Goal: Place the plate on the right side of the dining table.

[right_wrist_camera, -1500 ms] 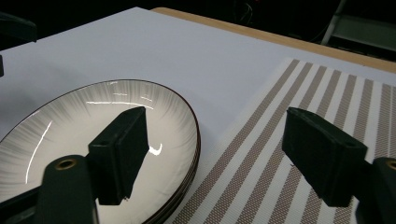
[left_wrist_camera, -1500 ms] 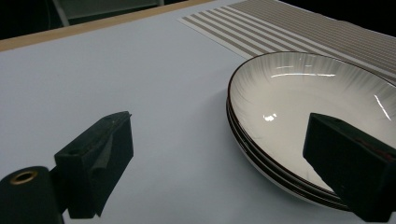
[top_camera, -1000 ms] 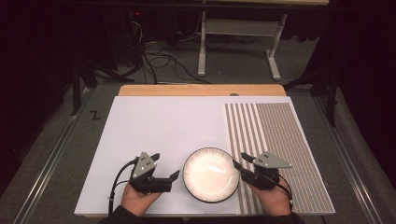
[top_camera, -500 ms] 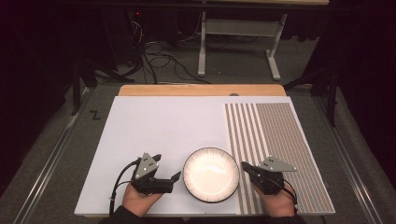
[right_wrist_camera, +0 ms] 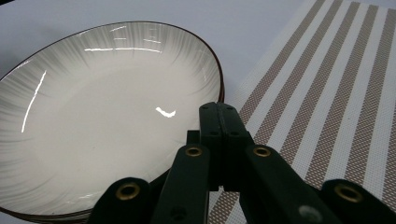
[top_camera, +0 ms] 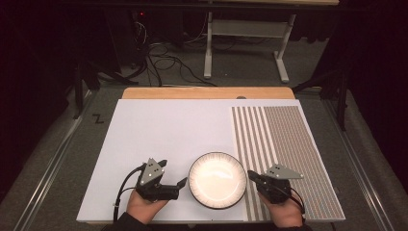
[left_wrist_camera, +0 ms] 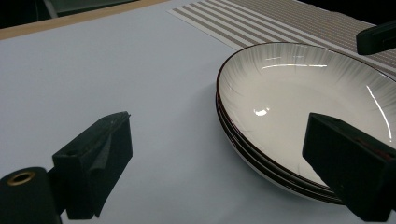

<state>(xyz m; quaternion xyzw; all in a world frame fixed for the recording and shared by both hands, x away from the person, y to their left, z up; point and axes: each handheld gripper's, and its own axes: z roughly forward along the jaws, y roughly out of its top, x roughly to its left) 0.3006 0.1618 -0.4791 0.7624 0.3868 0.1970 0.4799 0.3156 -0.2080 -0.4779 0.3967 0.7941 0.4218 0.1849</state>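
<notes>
High view first: shows a wooden table (top_camera: 207, 92), its top almost wholly covered by a white sheet (top_camera: 168, 139). Has, along the sheet's right part, a striped mat (top_camera: 288, 144) with brown and white bands running away from the person.

Next in size, a shallow white plate (top_camera: 217, 179) with a dark rim and fine ribbing round its wall. Sits near the front edge of the table, on the white sheet, touching or just overlapping the mat's left edge. Lies flat and holds nothing. Reveals, in the left gripper view, at least one more rim stacked right beneath it.

Then the left tongs (top_camera: 172, 173), held in the left hand (top_camera: 144, 207) just left of the plate. Spread wide and point toward the plate. Grip nothing: one jaw over bare white sheet, the other in front of the plate's near rim in the left gripper view. Cannot tell whether that jaw touches the rim.

Last, the right tongs (top_camera: 251, 174), held in the right hand (top_camera: 284, 211) over the mat. Pressed fully together, with nothing between. Tip just beside the plate's right rim; cannot tell whether touching.
</notes>
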